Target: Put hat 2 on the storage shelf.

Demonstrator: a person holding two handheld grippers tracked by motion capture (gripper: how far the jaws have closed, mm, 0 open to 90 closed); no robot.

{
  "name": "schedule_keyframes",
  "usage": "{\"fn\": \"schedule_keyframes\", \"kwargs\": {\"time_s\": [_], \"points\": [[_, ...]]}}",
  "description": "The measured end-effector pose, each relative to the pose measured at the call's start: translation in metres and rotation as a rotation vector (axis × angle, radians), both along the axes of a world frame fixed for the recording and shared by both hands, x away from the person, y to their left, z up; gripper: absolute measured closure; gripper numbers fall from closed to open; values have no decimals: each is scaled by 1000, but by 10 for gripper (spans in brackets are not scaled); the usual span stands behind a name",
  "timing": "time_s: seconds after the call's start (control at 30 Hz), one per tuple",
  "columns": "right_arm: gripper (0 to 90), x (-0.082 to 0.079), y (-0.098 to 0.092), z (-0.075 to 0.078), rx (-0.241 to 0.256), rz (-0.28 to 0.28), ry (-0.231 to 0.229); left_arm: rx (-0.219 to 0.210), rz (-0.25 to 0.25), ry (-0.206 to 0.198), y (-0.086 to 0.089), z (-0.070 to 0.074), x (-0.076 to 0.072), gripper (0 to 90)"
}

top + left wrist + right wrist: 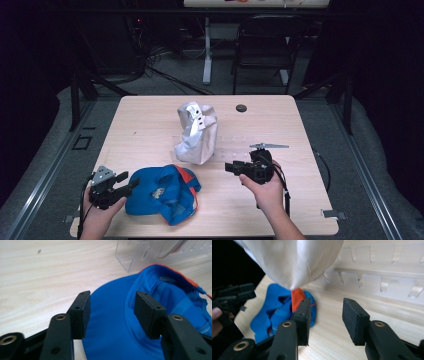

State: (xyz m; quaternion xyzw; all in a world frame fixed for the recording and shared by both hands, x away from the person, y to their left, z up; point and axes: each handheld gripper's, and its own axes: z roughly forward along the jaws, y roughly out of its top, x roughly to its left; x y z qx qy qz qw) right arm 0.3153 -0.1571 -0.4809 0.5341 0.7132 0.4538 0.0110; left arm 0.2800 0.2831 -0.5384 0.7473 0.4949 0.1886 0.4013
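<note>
The left gripper (131,184) is spread wide with nothing between its jaws, just at the brim of the blue cap (160,193) lying on the tabletop (145,125). The right gripper (231,167) is likewise spread and empty, apart from the cap. Beyond it, the white cap (196,132) hangs on a clear rack (384,277).
</note>
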Motion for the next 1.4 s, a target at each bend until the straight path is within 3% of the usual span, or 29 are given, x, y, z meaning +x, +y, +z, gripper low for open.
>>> {"fn": "schedule_keyframes", "kwargs": {"time_s": [0.03,0.17,0.3,0.33,0.47,0.73,0.87,0.9,1.0,1.27,1.4], "points": [[589,-4,3,-6,-16,11,-1,7,9,0,1,-4,1,442],[589,-9,4,-15,-7,13,-3,9,18,26,5,-6,0,397],[577,-16,3,-23,35,3,-5,10,36,60,7,-10,0,382],[561,-18,2,-29,41,5,-5,15,34,87,8,-11,-1,373],[553,-22,3,-40,19,14,7,-2,40,89,9,-13,-1,362],[553,-29,1,-63,41,5,30,-24,23,114,11,-28,7,352],[547,-31,0,-68,55,4,36,-21,23,123,7,-34,12,352],[541,-32,0,-70,61,8,41,-33,15,146,7,-35,14,352],[540,-34,1,-73,60,16,54,-31,15,144,4,-36,13,356],[538,-36,10,-84,87,74,103,-33,-47,155,-12,-35,9,379],[538,-37,18,-89,87,122,139,-7,-98,153,-28,-35,6,392]]}}
